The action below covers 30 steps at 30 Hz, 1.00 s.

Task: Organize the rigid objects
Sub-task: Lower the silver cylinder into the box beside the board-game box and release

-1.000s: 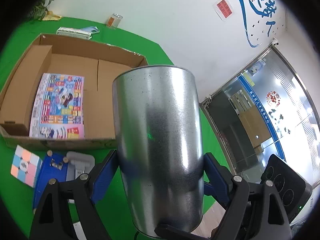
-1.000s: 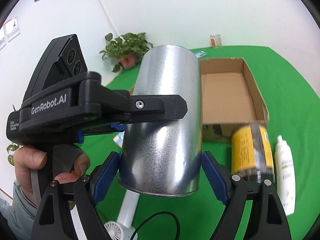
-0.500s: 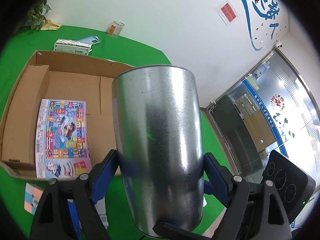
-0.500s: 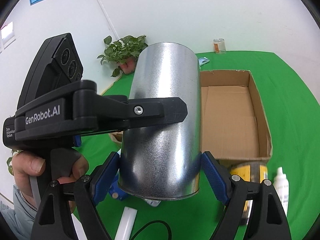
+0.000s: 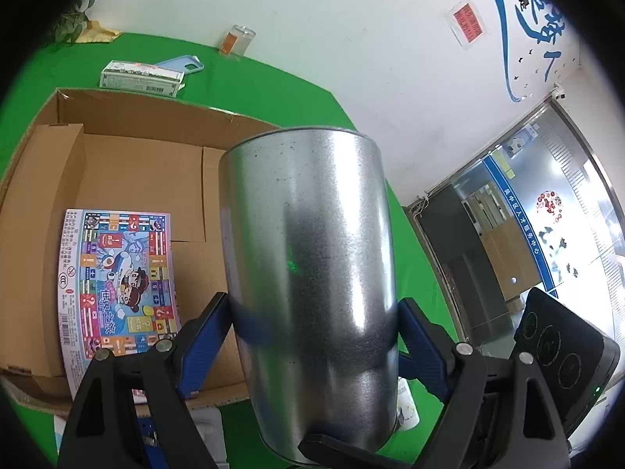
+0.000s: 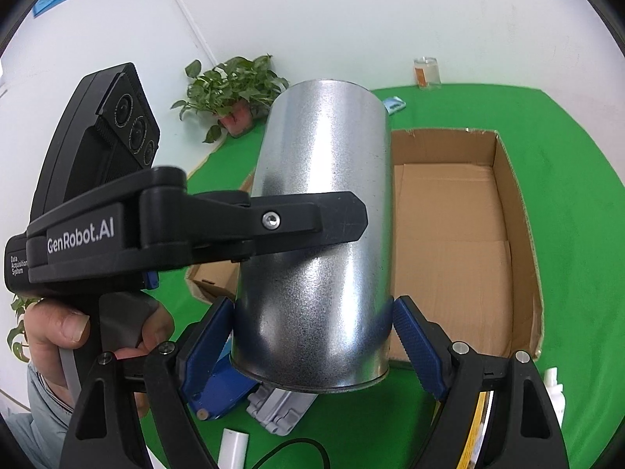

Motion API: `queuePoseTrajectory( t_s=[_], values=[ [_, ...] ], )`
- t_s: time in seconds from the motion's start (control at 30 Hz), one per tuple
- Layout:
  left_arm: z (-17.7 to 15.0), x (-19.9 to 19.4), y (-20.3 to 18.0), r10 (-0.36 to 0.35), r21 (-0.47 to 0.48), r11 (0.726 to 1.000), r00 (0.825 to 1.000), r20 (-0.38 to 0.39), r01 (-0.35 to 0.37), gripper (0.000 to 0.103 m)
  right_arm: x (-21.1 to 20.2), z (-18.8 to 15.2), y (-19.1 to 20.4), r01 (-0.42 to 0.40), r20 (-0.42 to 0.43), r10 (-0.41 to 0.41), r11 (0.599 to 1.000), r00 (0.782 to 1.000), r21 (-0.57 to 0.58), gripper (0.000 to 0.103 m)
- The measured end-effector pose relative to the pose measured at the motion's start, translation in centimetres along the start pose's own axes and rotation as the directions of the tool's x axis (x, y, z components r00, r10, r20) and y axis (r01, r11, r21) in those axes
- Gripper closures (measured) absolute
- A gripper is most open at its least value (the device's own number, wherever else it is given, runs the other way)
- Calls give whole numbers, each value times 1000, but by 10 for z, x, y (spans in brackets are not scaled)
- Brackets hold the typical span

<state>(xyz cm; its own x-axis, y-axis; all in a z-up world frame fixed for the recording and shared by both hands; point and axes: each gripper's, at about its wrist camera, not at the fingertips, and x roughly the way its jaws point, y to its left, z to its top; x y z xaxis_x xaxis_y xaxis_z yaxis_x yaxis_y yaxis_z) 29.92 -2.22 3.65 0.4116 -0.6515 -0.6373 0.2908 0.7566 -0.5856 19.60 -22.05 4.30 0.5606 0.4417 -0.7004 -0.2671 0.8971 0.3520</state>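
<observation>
1. The metal cylinder (image 5: 312, 273) is a plain, wide tube of dull silver sheet metal with a fine speckled grain, soft bright streaks of glare down its side and a thin rolled rim at the near end.
2. It bears no label or print, and its wall is smooth and straight.
3. The left gripper (image 5: 312, 336) is clamped on the metal cylinder: its blue pads (image 5: 203, 336) press on the two sides of the lower part of the tube, jaws spread wide to take its width.
4. The right gripper (image 6: 312, 332) grips the same tube in the same manner, its blue ribbed pads (image 6: 414, 336) against either flank near the bottom rim.
5. In the right wrist view a black finger of the left gripper lies across the tube's middle, and a hand (image 6: 66, 332) wraps the handle of that tool.
6. The tube is held off the green table (image 6: 578, 203), tilted away from each camera, in front of and partly over the open cardboard box (image 5: 117, 179).
7. A colourful printed board (image 5: 117, 273) lies flat on the box floor, to the left of the tube in the left wrist view.
8. Below the tube in the right wrist view, a blue object and a grey object (image 6: 281, 410) lie on the table.
</observation>
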Motion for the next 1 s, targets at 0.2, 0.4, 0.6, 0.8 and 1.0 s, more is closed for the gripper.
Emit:
queuePoseTrajectory(
  t_s=[0.2,0.4,0.6,0.8,1.0],
  values=[
    [7,29,14,7,-15,1000,998,-56,-8,19,28,5,-24,-2,-47,4,999,999,46,21],
    [7,61,35,20,-48,998,990,-139,-27,18,59,0,-46,-10,-105,23,992,994,124,21],
    [-4,88,52,40,-87,994,976,-212,-60,18,93,-12,-65,-10,-199,53,977,978,211,21],
    [-3,89,50,75,-85,992,971,-226,-96,18,108,-15,-69,-6,-226,59,974,972,228,22],
    [14,57,37,117,-53,991,988,-102,-123,18,121,-12,-73,6,-235,57,966,970,259,22]
  ],
)
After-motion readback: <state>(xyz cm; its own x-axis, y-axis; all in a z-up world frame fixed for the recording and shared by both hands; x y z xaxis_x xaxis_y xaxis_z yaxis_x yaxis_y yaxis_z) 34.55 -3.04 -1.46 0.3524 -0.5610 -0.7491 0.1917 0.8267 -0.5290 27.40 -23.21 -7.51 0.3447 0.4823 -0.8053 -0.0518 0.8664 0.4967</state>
